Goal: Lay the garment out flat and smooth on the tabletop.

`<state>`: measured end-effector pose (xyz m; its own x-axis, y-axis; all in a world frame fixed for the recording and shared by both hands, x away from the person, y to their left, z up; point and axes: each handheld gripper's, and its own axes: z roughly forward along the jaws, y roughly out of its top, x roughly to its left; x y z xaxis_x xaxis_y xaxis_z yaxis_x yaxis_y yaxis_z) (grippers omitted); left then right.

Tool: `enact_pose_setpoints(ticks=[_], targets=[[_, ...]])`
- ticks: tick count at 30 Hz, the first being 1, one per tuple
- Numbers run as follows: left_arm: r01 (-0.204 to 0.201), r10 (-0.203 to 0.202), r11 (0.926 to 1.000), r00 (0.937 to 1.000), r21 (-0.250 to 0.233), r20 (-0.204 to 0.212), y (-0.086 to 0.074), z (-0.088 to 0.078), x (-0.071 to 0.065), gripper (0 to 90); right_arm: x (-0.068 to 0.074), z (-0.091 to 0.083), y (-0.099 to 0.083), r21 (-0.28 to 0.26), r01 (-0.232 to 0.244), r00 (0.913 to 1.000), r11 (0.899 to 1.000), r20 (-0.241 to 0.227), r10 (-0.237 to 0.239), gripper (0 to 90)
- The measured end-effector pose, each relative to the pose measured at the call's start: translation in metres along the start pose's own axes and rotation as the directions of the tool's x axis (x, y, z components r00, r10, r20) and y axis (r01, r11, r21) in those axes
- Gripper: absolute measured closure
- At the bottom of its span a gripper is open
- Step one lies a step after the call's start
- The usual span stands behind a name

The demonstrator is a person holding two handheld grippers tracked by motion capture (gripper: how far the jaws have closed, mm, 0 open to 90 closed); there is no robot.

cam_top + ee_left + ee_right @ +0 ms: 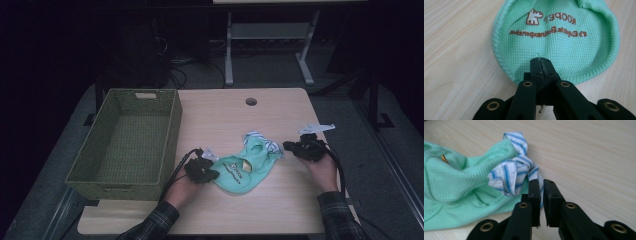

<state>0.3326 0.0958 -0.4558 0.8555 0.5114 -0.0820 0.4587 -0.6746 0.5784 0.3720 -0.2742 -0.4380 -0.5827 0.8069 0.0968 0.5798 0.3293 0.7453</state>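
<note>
A mint-green bib (245, 172) with brown print and a blue-striped white strap (260, 140) lies on the wooden table (220, 115). My left gripper (212, 175) is at the bib's rounded left edge. In the left gripper view its jaws (540, 61) are pressed together over the bib (559, 42), pinching the hem. My right gripper (287, 146) sits just right of the strap. In the right gripper view it (542, 182) shows a narrow gap with nothing in it, and the striped strap (511, 172) lies beside its left jaw on the green fabric (456, 187).
A green woven basket (170, 135) with nothing in it stands on the table's left side, close to my left hand. A cable hole (251, 101) is near the far edge. Beyond the table are a dark floor and a desk frame (229, 50).
</note>
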Motion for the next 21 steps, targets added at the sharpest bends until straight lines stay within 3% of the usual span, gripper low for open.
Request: enact_pose_setpoints(ticks=[9, 14, 21], targets=[[0.003, -0.003, 1.0000, 1.0000, -0.009, 0.003, 0.000, 0.001, 0.000, 89.0, 0.003, -0.004, 0.035, -0.010, 0.040, 0.9985, 0.999, -0.037, -0.041, 75.5], [-0.009, 0.009, 0.9999, 0.9999, -0.006, -0.005, 0.000, 0.000, -0.001, 88.9, 0.009, 0.007, 0.054, 0.014, 0.049, 0.9976, 0.999, -0.050, -0.048, 73.2], [0.015, -0.015, 0.9999, 0.9999, 0.002, 0.005, 0.001, 0.001, -0.001, 88.8, 0.017, 0.024, 0.071, 0.045, 0.064, 0.9952, 0.997, -0.077, -0.061, 70.6]])
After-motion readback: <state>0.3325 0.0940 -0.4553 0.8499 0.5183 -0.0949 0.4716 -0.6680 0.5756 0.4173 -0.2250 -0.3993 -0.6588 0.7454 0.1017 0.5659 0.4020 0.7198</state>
